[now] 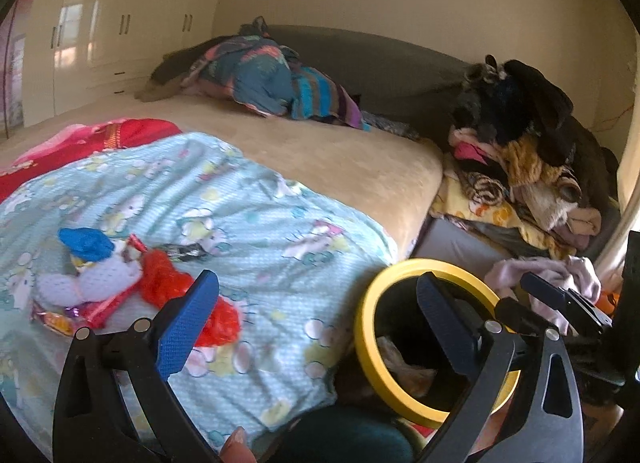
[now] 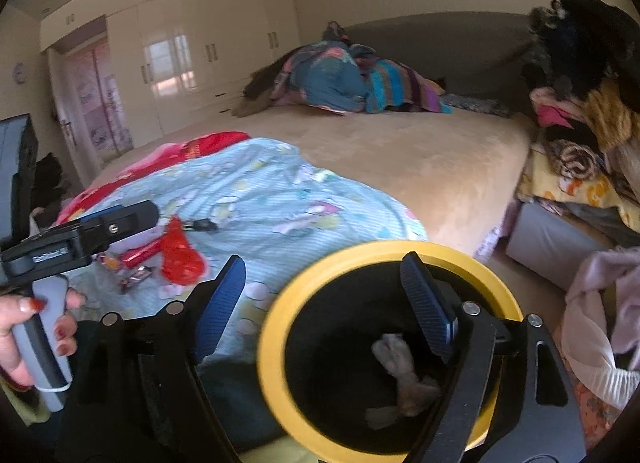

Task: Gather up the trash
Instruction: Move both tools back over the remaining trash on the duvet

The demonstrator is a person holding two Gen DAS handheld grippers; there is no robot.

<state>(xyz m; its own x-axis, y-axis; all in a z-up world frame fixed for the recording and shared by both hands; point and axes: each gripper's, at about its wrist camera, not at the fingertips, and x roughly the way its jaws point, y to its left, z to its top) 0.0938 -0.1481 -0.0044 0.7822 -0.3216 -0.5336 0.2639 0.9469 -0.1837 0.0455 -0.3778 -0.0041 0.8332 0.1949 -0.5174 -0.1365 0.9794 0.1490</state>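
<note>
Trash [image 1: 132, 283] on blue sheet [image 1: 248, 199], up and left of bin [image 1: 362, 327]. Left gripper [image 1: 316, 315] nearer, wide open, empty. Right gripper [image 2: 324, 299] wide open over bin, empty too. Wad [image 2: 400, 375] already inside bin.

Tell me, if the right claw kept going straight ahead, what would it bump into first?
Probably the yellow-rimmed bin: the open right claw straddles its near rim, with crumpled trash inside. Depth is unclear.

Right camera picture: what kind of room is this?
Most likely a bedroom: a big bed with a cartoon blanket, tall glossy wardrobes along the wall, and clothes piled beside the bed.
</note>
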